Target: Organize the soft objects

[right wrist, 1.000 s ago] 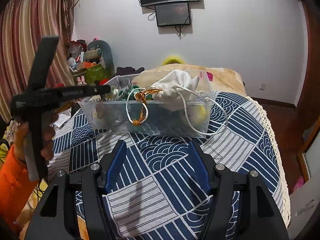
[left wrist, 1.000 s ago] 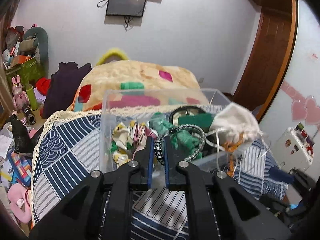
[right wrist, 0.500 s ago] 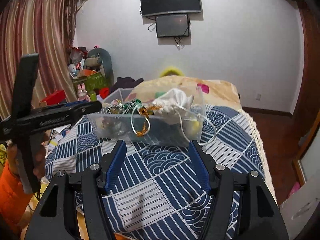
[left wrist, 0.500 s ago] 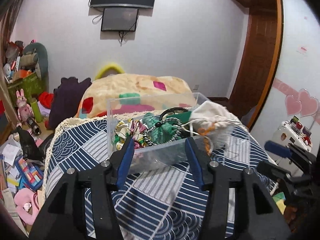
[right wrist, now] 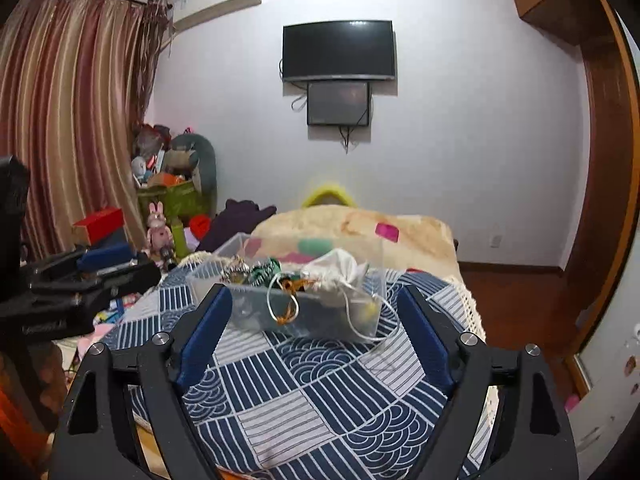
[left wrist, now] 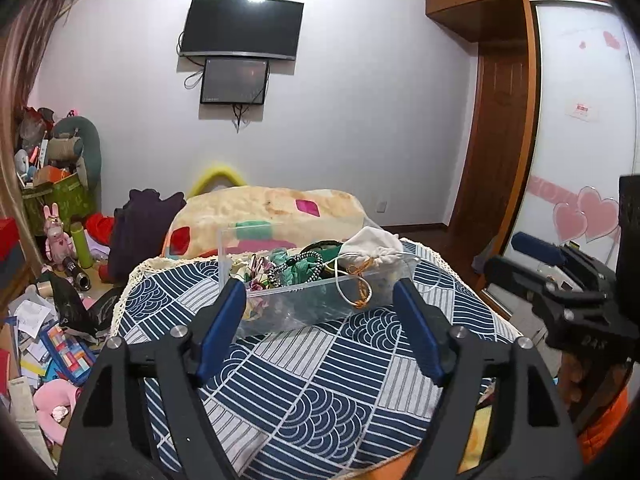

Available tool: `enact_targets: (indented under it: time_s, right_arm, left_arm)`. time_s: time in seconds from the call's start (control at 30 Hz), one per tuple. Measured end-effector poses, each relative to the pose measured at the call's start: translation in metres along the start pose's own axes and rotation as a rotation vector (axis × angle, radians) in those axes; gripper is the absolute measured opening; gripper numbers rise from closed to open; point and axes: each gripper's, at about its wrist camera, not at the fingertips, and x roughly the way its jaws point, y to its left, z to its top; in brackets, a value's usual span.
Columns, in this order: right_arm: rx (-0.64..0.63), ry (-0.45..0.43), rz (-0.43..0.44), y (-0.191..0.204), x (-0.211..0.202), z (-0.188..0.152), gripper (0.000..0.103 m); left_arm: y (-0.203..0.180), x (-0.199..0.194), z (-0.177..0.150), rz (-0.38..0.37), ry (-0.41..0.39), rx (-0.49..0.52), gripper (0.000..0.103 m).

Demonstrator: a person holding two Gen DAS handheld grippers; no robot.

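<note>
Both grippers hang back from the work with their jaws spread wide and nothing between them: the left gripper (left wrist: 320,300) and the right gripper (right wrist: 314,310) each frame the clear bin (left wrist: 320,304) from a distance, which reads as a stand-off pose, taken either to survey the result or because the sorting is done. The bin sits on the blue patterned cloth (left wrist: 320,380), near its far edge, and it is where the soft things are gathered: a white pouch (left wrist: 374,246) heaped at the right end, green fabric (left wrist: 300,270) in the middle, a floral piece (left wrist: 252,274) toward the left, and a black-and-white cord (left wrist: 298,262) laid across the top. A white cord (right wrist: 360,320) and an orange tie (right wrist: 286,312) spill over the near wall, probably because the pile rises above the rim. The cloth around the bin carries no loose items, so the task looks near its end; the trailing cords are the one untidy point. Tucking them in would call for a narrow pinch on a thin, limp strand that slips easily.
</note>
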Motion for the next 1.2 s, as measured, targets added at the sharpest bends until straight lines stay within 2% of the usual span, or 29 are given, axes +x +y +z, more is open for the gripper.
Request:
enact_targets:
  time_s: [0.2, 0.33, 0.5, 1.2]
  right_arm:
    - [0.005, -0.035, -0.006, 0.001, -0.008, 0.007, 0.091]
    - [0.001, -0.051, -0.012, 0.004, -0.01, 0.008, 0.095]
    - [-0.001, -0.07, -0.018, 0.006, -0.011, 0.008, 0.103]
    - [0.003, -0.08, -0.02, 0.01, -0.014, 0.006, 0.103]
  left_arm:
    - [-0.009, -0.019, -0.001, 0.001, -0.048, 0.018, 0.094]
    - [-0.01, -0.028, -0.002, 0.007, -0.081, 0.025, 0.099]
    - [-0.012, -0.028, -0.003, 0.02, -0.095, 0.032, 0.101]
    - [-0.015, -0.035, -0.006, 0.029, -0.122, 0.038, 0.102]
